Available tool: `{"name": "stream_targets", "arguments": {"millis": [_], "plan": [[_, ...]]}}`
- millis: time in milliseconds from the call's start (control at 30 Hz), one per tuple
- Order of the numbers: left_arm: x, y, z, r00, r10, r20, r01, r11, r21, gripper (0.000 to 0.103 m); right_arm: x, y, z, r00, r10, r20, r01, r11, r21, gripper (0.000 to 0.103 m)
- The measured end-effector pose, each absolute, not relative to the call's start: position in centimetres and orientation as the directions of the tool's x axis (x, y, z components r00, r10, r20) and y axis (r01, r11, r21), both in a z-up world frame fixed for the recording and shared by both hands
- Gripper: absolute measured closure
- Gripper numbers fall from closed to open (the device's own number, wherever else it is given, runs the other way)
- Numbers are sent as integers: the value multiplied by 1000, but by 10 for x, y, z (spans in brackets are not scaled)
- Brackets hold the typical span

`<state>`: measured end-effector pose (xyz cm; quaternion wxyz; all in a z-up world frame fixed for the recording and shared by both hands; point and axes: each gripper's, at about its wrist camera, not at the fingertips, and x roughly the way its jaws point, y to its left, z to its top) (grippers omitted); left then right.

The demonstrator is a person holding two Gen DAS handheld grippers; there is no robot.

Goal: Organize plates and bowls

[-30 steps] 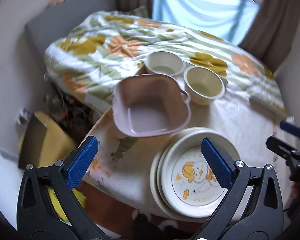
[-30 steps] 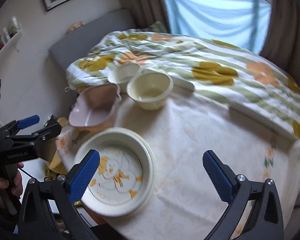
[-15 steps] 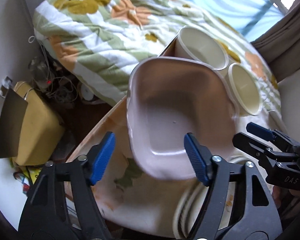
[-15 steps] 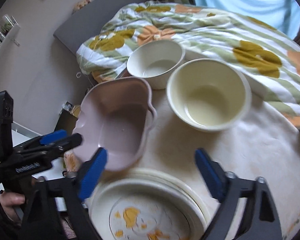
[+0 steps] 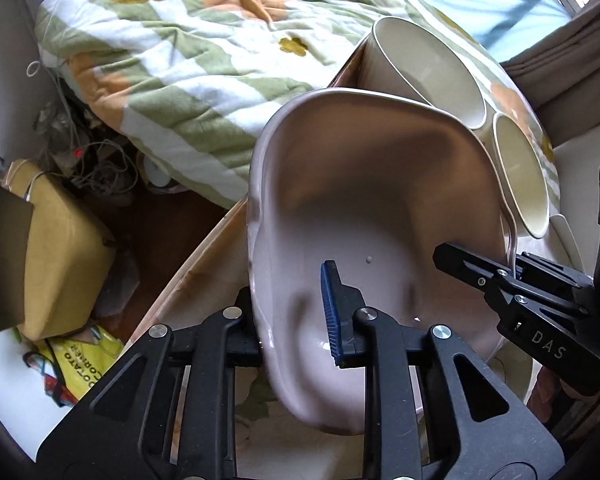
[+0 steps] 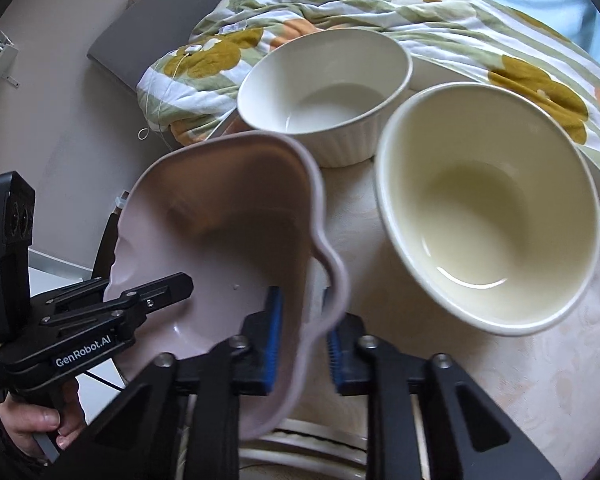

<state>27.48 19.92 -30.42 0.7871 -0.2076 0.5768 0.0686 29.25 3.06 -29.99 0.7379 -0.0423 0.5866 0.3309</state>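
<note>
The bench (image 6: 480, 380) wears a pale cream cloth with a faint pattern, and a bed with a flowered green, white and orange quilt (image 5: 188, 52) lies right behind it. To the left, beyond the bench edge, the floor is cluttered with a yellow box (image 5: 56, 248) and tangled cables (image 5: 92, 160); a grey headboard (image 6: 148, 28) meets a plain wall, and light blue curtain (image 5: 512, 4) covers the window.

The pink dish (image 5: 372, 216), squarish with a wavy lobed rim and a glossy inside, sits at the bench's left edge, seemingly tilted, though the fisheye makes that hard to judge. The left tongs (image 5: 292, 320) are closing on its left rim, one blue pad inside the dish, the other finger outside the wall. The right tongs (image 6: 300, 336) are clenched on the opposite lobed rim, blue pads on either side.

Just behind the dish stand a white ribbed bowl (image 6: 324, 96) and, beside it, a larger cream bowl (image 6: 488, 208), both empty. The rims of stacked cream plates (image 6: 300, 440) peek out beneath the dish at the near edge. A hand (image 6: 36, 420) grips the left tool's handle.
</note>
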Motion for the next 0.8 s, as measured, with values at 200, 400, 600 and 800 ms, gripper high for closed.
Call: {"name": "stream_targets", "arguments": {"millis": [200, 400, 600, 800], "plan": [[271, 202, -299, 336, -124, -934, -341, 908, -243, 84, 289, 35, -292, 116, 432, -894, -564, 770, 299, 88], [257, 195, -273, 373, -72, -925, -333, 920, -206, 84, 278, 34, -278, 133, 459, -878, -587, 750, 304, 88], [239, 168, -227, 427, -34, -904, -297, 938, -176, 84, 260, 13, -246, 171, 506, -845, -586, 742, 326, 88], [224, 108, -192, 467, -49, -883, -214, 963, -166, 84, 235, -41, -214, 230, 524, -820, -532, 773, 345, 88]]}}
